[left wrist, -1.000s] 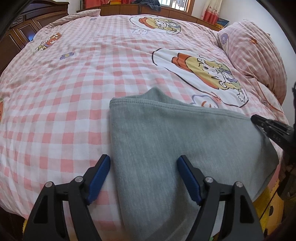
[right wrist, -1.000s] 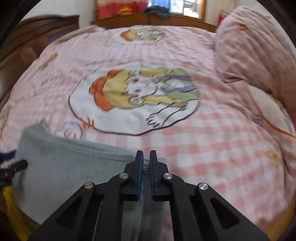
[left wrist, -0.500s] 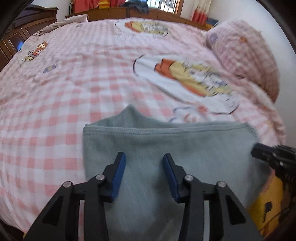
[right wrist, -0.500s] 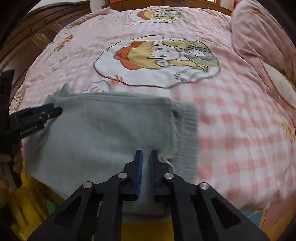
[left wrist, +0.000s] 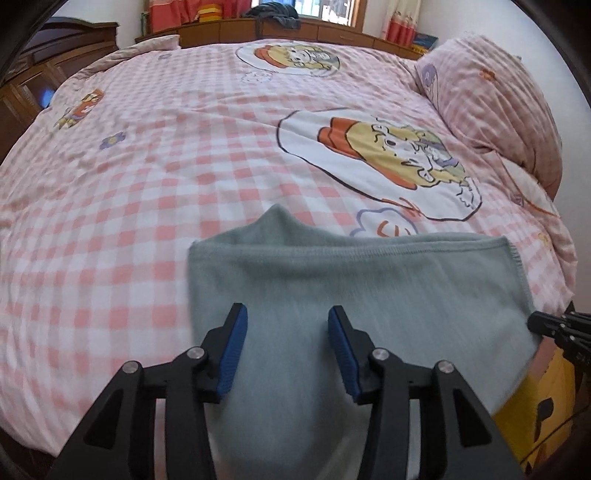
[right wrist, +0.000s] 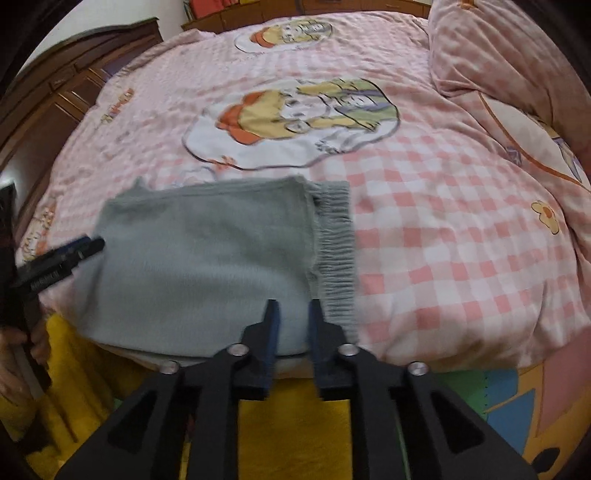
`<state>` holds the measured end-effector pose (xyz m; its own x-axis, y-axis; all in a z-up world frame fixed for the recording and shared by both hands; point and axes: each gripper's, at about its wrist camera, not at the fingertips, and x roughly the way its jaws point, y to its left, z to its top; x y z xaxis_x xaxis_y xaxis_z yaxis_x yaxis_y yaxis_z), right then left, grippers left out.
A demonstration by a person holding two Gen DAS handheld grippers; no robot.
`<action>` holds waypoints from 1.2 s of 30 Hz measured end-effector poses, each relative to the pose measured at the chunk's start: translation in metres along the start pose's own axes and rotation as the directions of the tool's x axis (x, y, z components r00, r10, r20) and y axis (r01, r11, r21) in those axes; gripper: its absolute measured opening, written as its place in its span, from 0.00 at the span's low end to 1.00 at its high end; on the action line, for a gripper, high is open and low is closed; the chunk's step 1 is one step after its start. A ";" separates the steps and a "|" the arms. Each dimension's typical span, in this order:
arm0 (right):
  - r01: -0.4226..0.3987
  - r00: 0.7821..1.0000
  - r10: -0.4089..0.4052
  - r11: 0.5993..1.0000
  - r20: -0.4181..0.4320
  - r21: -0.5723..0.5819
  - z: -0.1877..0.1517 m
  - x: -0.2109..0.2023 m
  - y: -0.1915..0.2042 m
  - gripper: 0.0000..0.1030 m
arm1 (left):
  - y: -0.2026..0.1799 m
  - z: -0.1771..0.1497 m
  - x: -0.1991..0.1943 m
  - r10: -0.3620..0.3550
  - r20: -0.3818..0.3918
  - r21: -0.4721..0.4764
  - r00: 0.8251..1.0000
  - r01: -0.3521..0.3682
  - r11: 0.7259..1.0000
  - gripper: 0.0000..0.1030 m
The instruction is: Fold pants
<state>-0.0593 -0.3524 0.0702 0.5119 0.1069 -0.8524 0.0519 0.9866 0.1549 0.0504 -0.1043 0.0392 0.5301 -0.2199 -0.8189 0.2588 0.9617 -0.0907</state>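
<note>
Bed [left wrist: 184, 184]; pants [left wrist: 351, 288] below left hand-held gripper [left wrist: 288, 325]

The left tool [left wrist: 284, 347] has black triangular cut-out arms, silver round screws at the joints and ribbed blue pads [left wrist: 232, 354] lining its fingers. The right tool [right wrist: 293, 325] is built the same: black open-frame arms, silver screws, dark blue pads. Pale lettering, unreadable, marks the left tool's black side in the right wrist view.

A home bedroom: a wide bed [left wrist: 147, 206] under a pink checked cartoon-print cover, a matching pillow [left wrist: 495, 96], dark wooden cabinets [right wrist: 55, 99], and a curtained window [left wrist: 317, 11] behind the wooden headboard shelf [left wrist: 288, 31].
</note>
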 end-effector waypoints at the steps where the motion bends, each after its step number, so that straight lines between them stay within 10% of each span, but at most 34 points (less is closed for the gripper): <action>1: -0.019 1.000 0.019 1.000 0.001 0.003 0.000 -0.001 0.006 0.20 | 0.003 -0.004 -0.007 -0.004 0.001 -0.012 1.000 0.004 1.000 0.54; 12: 0.016 0.996 -0.012 0.999 -0.090 0.042 -0.013 0.058 0.068 0.27 | 0.034 -0.051 -0.025 -0.057 -0.088 -0.120 0.995 0.046 0.992 0.65; 36: 0.030 0.999 -0.033 0.996 0.036 0.080 -0.035 0.047 0.080 0.39 | 0.035 -0.066 -0.018 -0.129 -0.104 -0.092 0.986 0.119 0.989 0.84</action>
<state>-0.0607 -0.2643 0.0249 0.5407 0.0701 -0.8383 0.1358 0.9762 0.1693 -0.0040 -0.0555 0.0134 0.4054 -0.3234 -0.8550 0.2451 0.9395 -0.2392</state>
